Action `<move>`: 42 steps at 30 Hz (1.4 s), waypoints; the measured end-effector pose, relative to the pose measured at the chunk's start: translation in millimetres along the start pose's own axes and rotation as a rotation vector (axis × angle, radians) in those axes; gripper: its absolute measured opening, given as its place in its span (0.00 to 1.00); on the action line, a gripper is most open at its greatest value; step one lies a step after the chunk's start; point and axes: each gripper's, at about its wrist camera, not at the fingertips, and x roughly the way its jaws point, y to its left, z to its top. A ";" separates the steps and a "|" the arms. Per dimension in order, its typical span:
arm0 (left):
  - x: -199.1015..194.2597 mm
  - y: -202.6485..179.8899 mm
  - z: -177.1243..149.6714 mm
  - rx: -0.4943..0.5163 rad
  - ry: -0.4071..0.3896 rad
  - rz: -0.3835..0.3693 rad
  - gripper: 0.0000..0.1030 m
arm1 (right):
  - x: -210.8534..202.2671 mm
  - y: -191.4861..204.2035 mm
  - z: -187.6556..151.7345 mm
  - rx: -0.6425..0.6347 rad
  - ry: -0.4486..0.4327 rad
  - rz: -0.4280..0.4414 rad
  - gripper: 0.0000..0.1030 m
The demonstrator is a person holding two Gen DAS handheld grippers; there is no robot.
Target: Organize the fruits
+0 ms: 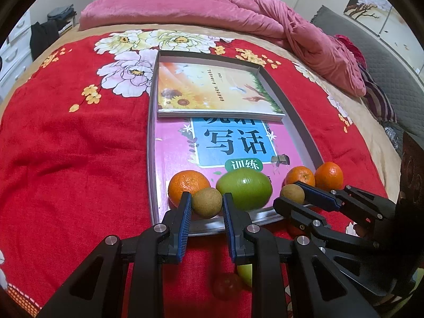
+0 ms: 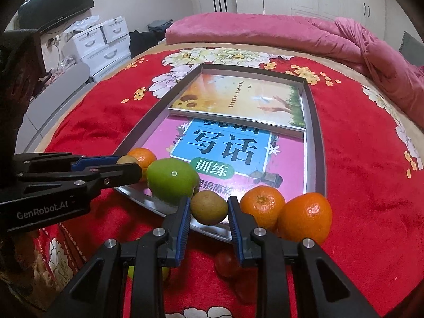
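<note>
A metal tray point(image 1: 299, 116) point(image 2: 315, 122) lies on the red bed cover and holds two books. At its near end sit an orange point(image 1: 188, 186), a green mango point(image 1: 243, 189) point(image 2: 172, 179) and another orange point(image 1: 299, 176) point(image 2: 262, 205). A further orange point(image 1: 328, 175) point(image 2: 304, 218) lies just outside the tray. My left gripper point(image 1: 206, 206) is shut on a kiwi point(image 1: 206, 202) at the tray's near rim. My right gripper point(image 2: 209, 209) is shut on a second kiwi point(image 2: 209, 206), which also shows in the left wrist view point(image 1: 292, 193).
A small red fruit point(image 1: 226, 285) point(image 2: 226, 263) and a green fruit point(image 1: 245, 273) point(image 2: 131, 271) lie on the cover under the grippers. A pink duvet point(image 1: 238, 13) is heaped at the far side. White drawers point(image 2: 100, 45) stand left of the bed.
</note>
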 end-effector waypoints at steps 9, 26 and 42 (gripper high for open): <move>0.0 0.4 0.0 -0.001 0.001 0.000 0.23 | 0.6 -1.4 -0.1 0.012 0.001 0.004 0.28; 0.6 1.2 0.2 0.000 0.004 0.002 0.23 | -21.1 1.3 1.5 0.031 -0.057 0.013 0.45; 3.2 4.3 -1.4 -0.012 0.018 0.018 0.36 | -30.5 -3.2 2.1 0.058 -0.078 -0.004 0.52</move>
